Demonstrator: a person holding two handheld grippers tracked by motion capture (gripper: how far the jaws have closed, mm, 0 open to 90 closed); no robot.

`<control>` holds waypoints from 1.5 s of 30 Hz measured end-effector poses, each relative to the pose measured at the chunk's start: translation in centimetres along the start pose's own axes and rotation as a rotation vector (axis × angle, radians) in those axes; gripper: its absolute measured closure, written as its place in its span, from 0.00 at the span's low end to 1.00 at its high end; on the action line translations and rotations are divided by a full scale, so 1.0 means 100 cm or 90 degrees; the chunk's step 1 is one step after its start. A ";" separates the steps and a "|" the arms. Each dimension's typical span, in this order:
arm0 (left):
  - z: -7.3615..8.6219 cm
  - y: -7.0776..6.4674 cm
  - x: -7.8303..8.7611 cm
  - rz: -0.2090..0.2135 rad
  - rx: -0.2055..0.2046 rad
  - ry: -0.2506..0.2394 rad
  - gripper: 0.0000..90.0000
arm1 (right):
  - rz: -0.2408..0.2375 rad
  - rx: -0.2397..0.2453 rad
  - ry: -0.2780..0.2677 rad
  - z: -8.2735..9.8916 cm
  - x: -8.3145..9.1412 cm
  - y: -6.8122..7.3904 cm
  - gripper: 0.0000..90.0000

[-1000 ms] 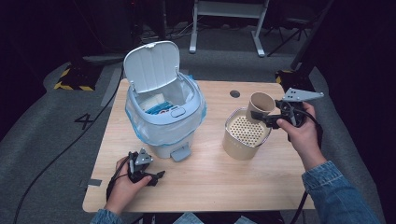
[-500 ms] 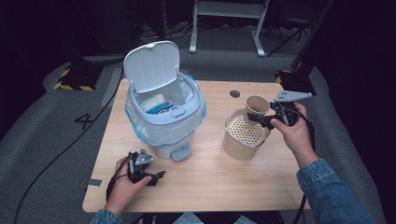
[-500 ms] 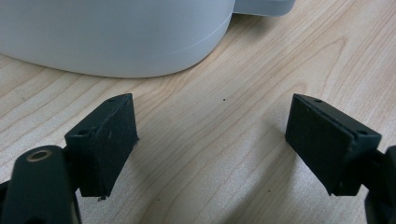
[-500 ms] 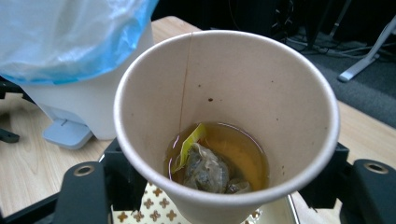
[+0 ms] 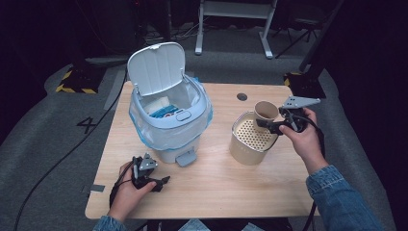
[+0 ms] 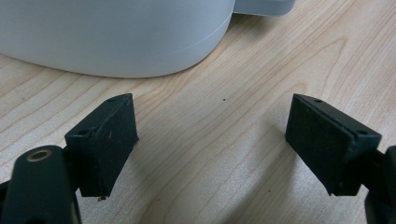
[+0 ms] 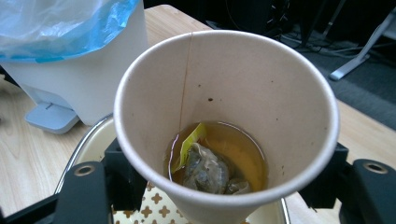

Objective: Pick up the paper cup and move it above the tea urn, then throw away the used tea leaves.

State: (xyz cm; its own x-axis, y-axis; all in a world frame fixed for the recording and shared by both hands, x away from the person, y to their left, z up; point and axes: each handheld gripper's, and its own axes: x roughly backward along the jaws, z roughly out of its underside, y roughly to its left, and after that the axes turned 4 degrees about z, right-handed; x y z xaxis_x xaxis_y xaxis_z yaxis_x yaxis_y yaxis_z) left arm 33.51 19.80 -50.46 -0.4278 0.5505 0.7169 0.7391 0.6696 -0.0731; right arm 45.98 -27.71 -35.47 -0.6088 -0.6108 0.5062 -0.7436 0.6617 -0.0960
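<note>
My right gripper (image 5: 267, 121) is shut on a paper cup (image 5: 266, 110), held upright and slightly tilted over the far rim of a cream strainer pot (image 5: 252, 138). In the right gripper view the paper cup (image 7: 224, 121) holds amber tea and a used tea bag (image 7: 205, 170) with a yellow tag. The pot's perforated insert (image 7: 149, 210) lies just below. My left gripper (image 5: 161, 181) rests on the table near the front edge, open, with bare wood between its pads (image 6: 105, 140). A white pedal bin (image 5: 169, 115) stands with its lid up, lined with a blue bag.
The bin's base (image 6: 121, 37) is close ahead of the left gripper, its pedal (image 5: 185, 157) pointing to the front. A round cable hole (image 5: 242, 96) is in the wooden table (image 5: 216, 187) behind the pot. A metal stand (image 5: 231, 14) is on the floor beyond.
My right gripper has come down a little with the cup, closer to the strainer pot's rim. The left gripper has not moved.
</note>
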 end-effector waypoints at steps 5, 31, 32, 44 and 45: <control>0.000 0.000 0.000 0.000 0.000 0.000 0.19 | 0.020 0.041 0.003 -0.005 0.004 0.002 0.35; 0.000 0.000 0.000 -0.001 0.000 0.001 0.19 | 0.198 0.505 0.053 -0.015 0.014 0.025 0.37; 0.000 0.000 0.000 0.000 0.000 0.001 0.19 | 0.204 0.517 0.054 -0.015 0.014 0.026 0.37; 0.000 0.000 0.000 -0.001 0.000 0.001 0.19 | 0.255 0.661 0.097 -0.008 0.008 0.032 0.37; 0.000 0.000 0.000 -0.001 0.000 0.001 0.19 | 0.255 0.661 0.097 -0.008 0.008 0.032 0.37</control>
State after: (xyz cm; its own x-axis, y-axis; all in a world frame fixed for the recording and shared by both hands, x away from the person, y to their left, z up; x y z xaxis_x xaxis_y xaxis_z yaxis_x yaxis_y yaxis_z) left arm 33.50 19.81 -50.45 -0.4279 0.5496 0.7175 0.7388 0.6700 -0.0726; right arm 43.31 -25.73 -34.64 -0.8688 -0.3287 0.3704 -0.4140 0.0716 -0.9075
